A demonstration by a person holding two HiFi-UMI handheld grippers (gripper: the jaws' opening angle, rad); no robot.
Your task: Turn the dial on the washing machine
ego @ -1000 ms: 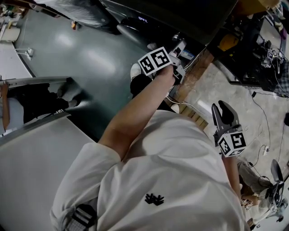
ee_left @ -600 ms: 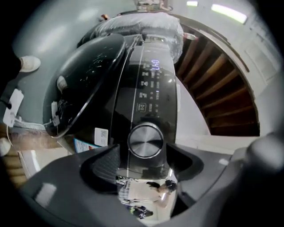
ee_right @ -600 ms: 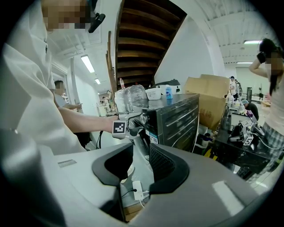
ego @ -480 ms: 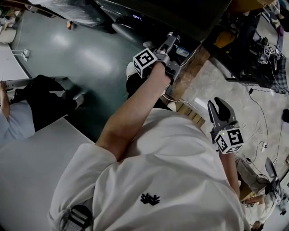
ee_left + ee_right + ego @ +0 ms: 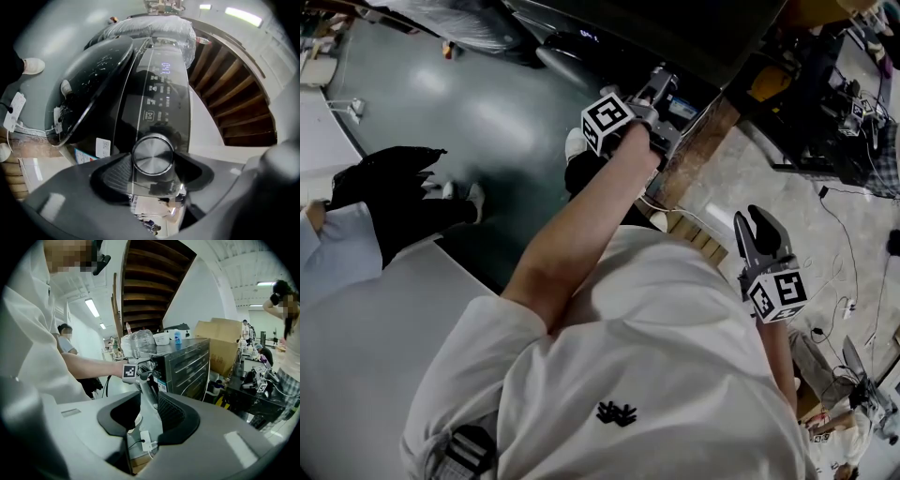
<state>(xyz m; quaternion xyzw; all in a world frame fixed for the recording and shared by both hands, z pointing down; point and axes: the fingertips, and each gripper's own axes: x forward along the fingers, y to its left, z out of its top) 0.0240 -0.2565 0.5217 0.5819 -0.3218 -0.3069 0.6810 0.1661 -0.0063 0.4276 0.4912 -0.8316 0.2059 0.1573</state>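
The washing machine (image 5: pixel 581 42) stands dark at the top of the head view. My left gripper (image 5: pixel 660 79) reaches level to its control panel (image 5: pixel 157 93). In the left gripper view the round silver dial (image 5: pixel 152 155) sits between the two jaws of my left gripper (image 5: pixel 152 177), and both pads lie against its sides. Those jaws have just been closing a little on the dial. A lit display (image 5: pixel 165 68) glows further along the panel. My right gripper (image 5: pixel 766 232) hangs at my right side, open and empty; my right gripper (image 5: pixel 150 420) looks towards the machine (image 5: pixel 187 366).
A second person in black trousers (image 5: pixel 389 197) stands at the left by a white surface (image 5: pixel 356 337). A wooden pallet (image 5: pixel 698 155) lies under the machine. Cables (image 5: pixel 853 248) trail on the floor at the right. Cardboard boxes (image 5: pixel 220 338) and another person (image 5: pixel 288 329) are beyond.
My left gripper has rolled about its own axis at the dial, so its marker cube shows a different face. The person at the left has shifted. My right gripper stays put.
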